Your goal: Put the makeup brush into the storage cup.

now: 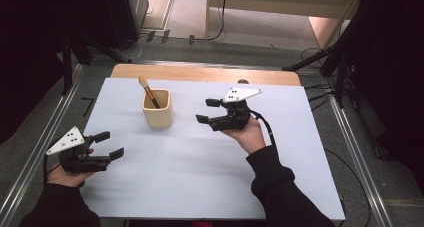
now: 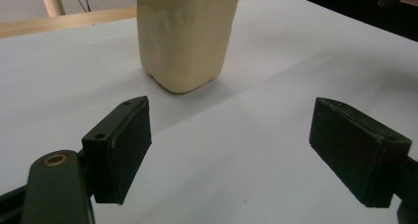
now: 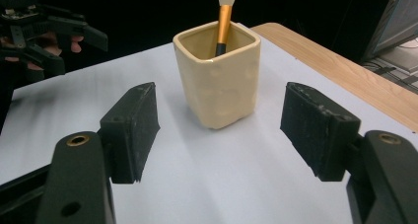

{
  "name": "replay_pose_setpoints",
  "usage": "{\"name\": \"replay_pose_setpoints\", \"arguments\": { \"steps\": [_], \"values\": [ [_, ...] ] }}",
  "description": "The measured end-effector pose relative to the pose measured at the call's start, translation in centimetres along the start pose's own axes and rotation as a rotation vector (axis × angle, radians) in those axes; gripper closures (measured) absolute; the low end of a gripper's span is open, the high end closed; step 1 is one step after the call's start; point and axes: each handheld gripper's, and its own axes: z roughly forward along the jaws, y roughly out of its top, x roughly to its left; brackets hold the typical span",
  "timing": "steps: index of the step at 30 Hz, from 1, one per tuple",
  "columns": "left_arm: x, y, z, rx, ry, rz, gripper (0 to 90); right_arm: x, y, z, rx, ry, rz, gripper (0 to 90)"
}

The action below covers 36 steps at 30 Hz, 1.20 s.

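The right hand-held gripper (image 1: 209,111) is held level in an upturned palm right of centre, its spread, empty jaws pointing left at the cup (image 1: 157,108). The left hand-held gripper (image 1: 110,144) sits near the tabletop's (image 1: 200,177) left edge, jaws also spread and empty, aimed right and far toward the cup. The cup stands upright on the far-left part of the tabletop; the brush (image 1: 148,91) inside leans with its bristles up and toward the far left.

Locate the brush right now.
High view: the brush stands in the cream cup left of centre on the white table, between both open grippers, touching neither.
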Motion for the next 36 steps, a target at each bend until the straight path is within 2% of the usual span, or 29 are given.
{"name": "replay_pose_setpoints", "arguments": {
  "steps": [6, 15, 20, 26, 36],
  "values": [
    [0.0, 0.0, 0.0, -0.002, 0.0, 0.0, 16.9, 0.1, -0.8, -1.2, -0.018, -0.005, -0.011, 30.5],
    [0.0, 0.0, 0.1, 0.002, -0.002, 0.001, 16.9, 0.1, -1.8, -3.4, -0.026, -0.035, -0.001, 30.5],
    [-0.1, 0.0, 0.0, 0.001, -0.001, -0.001, 16.9, 0.0, -2.6, -4.6, -0.043, -0.033, 0.022, 30.5],
    [-0.1, 0.0, 0.0, 0.0, 0.0, -0.001, 16.9, 0.1, -3.7, -5.8, -0.055, -0.05, 0.001, 30.4],
    [-0.1, 0.0, 0.0, 0.003, 0.004, 0.001, 16.9, 0.2, -5.1, -8.6, -0.059, -0.078, 0.008, 30.4]
  ]
}}
